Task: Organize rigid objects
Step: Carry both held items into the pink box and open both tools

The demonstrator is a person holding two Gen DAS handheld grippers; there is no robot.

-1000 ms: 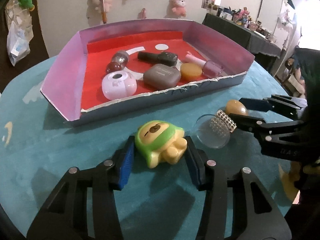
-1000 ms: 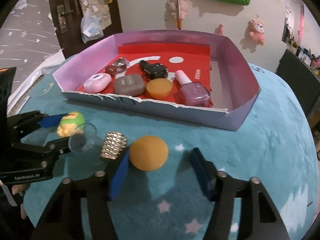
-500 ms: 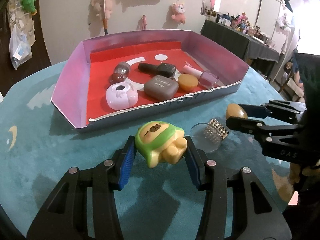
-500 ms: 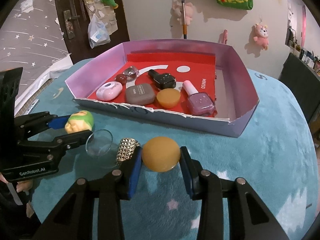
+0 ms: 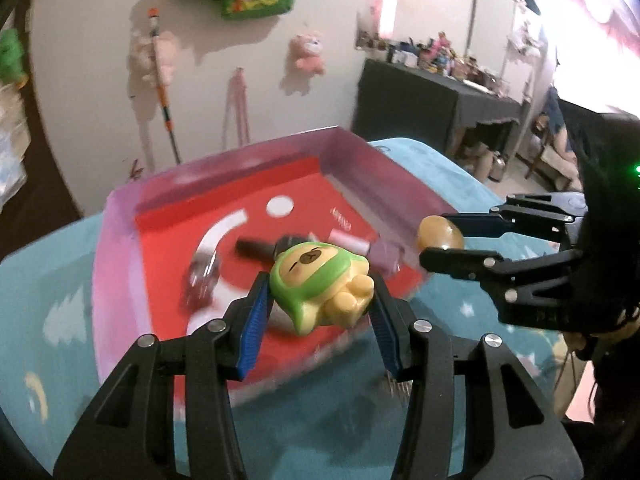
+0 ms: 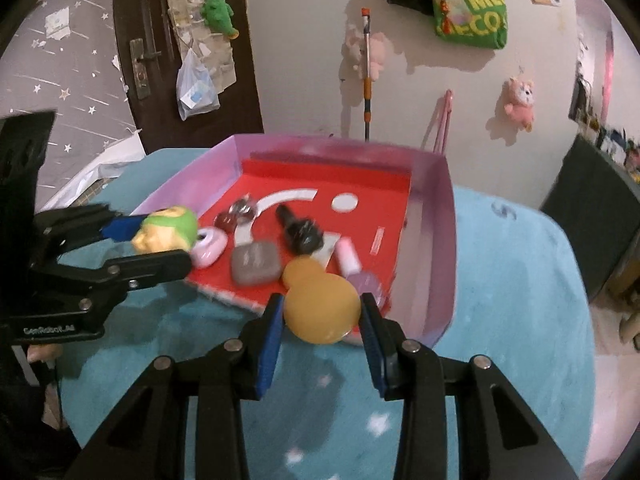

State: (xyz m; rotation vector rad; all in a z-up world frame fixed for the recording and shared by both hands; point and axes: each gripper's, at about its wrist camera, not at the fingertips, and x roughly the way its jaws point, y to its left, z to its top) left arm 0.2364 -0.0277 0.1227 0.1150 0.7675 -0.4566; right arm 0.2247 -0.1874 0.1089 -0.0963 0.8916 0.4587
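Left gripper: black jointed arms with ribbed blue pads; clamped on the bear figure, which is off the table and in front of the tray's red floor; seen from the right wrist it sits at the tray's near left corner.
Bear figure: glossy moulded plastic; yellow rounded body in a green hood with a small brown snout; lying tilted between the pads.
Right gripper: same black frame and blue pads; narrowed onto the orange disc; pads press both of its sides; held above the tray's near edge.
Orange disc: smooth, matt, round and domed; amber-orange; from the left wrist it shows as a shiny oval between the other tongs.
Tray: shallow cardboard box; pale lilac walls; flat red floor with a white arc and a white dot; near wall low with a torn white rim.
In the tray: grey rounded-square case; pink-white oval case; black nail polish bottle on its side; pink nail polish bottle with a pale cap; dark red bead beside a clear faceted one; a second orange disc just behind the held one; all blurred.
Table cover: teal plush with pale stars; soft, short pile.
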